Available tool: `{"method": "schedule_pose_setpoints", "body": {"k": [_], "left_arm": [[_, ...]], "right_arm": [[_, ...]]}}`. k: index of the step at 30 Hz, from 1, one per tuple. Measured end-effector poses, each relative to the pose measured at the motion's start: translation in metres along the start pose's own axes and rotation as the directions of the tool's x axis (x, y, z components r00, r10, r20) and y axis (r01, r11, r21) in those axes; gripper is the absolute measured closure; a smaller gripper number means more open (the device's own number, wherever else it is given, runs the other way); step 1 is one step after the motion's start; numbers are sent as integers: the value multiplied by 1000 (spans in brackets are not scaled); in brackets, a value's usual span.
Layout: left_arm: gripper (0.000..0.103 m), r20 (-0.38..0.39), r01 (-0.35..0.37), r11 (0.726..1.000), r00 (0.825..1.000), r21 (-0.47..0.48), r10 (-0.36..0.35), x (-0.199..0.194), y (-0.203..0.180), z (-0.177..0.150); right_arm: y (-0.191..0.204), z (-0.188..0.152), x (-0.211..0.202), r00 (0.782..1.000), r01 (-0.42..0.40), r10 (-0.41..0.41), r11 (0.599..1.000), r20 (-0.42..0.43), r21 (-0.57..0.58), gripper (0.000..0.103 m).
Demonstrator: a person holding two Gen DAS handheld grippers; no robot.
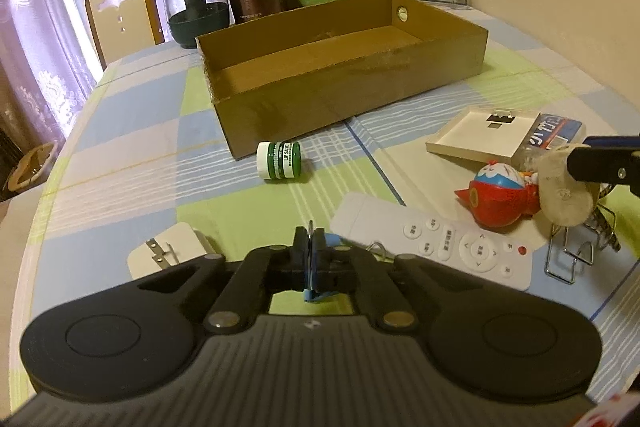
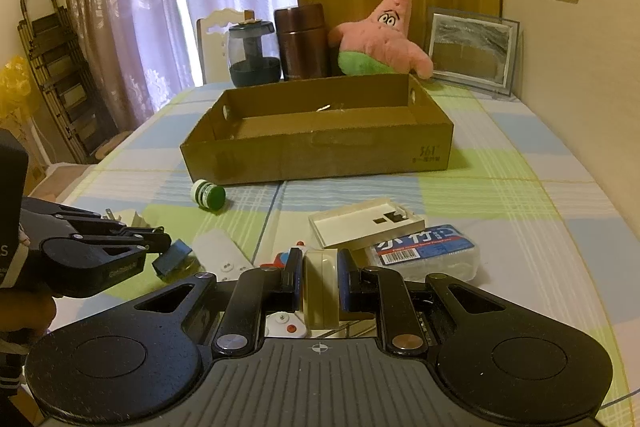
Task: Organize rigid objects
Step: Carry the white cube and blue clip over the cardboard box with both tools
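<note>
My left gripper point(image 1: 311, 233) is shut on a small blue object point(image 1: 331, 239) with a thin metal edge, low over the checked tablecloth; from the right wrist view it point(image 2: 166, 241) holds this blue object point(image 2: 172, 259) at the left. My right gripper point(image 2: 320, 259) is shut on a thick beige disc point(image 2: 320, 291), which also shows at the right edge of the left view as the beige disc point(image 1: 560, 195). An open cardboard box point(image 1: 320, 107) point(image 2: 320, 155) stands further back. A green lip-salve jar point(image 1: 280, 159) point(image 2: 208, 195) lies on its side in front of it.
A white remote point(image 1: 436, 239), a red-and-white toy point(image 1: 500, 195), a shallow white tray point(image 2: 360, 223), a blue-labelled pack point(image 2: 428, 247), a white plug point(image 1: 168, 251) and a wire rack point(image 1: 572, 255) lie near the grippers. Plush star point(image 2: 380, 39), brown flask point(image 2: 304, 43), dark jar and picture frame stand behind the box.
</note>
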State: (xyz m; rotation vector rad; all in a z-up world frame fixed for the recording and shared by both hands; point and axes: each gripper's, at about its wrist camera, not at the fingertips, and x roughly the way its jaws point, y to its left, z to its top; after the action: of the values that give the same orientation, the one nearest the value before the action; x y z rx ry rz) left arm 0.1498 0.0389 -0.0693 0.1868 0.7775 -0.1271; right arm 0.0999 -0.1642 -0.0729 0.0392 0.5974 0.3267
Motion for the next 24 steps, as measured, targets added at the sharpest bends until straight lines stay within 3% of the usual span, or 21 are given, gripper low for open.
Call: {"method": "schedule_pose_setpoints", "body": {"k": [10, 24], "left_arm": [[103, 13, -13, 999, 1000, -41, 14, -25, 7, 11], [103, 49, 25, 992, 999, -122, -19, -61, 1, 38]], "right_arm": [[4, 12, -12, 999, -16, 16, 1000, 33, 3, 89], [6, 33, -27, 999, -28, 28, 1000, 45, 3, 89]]}}
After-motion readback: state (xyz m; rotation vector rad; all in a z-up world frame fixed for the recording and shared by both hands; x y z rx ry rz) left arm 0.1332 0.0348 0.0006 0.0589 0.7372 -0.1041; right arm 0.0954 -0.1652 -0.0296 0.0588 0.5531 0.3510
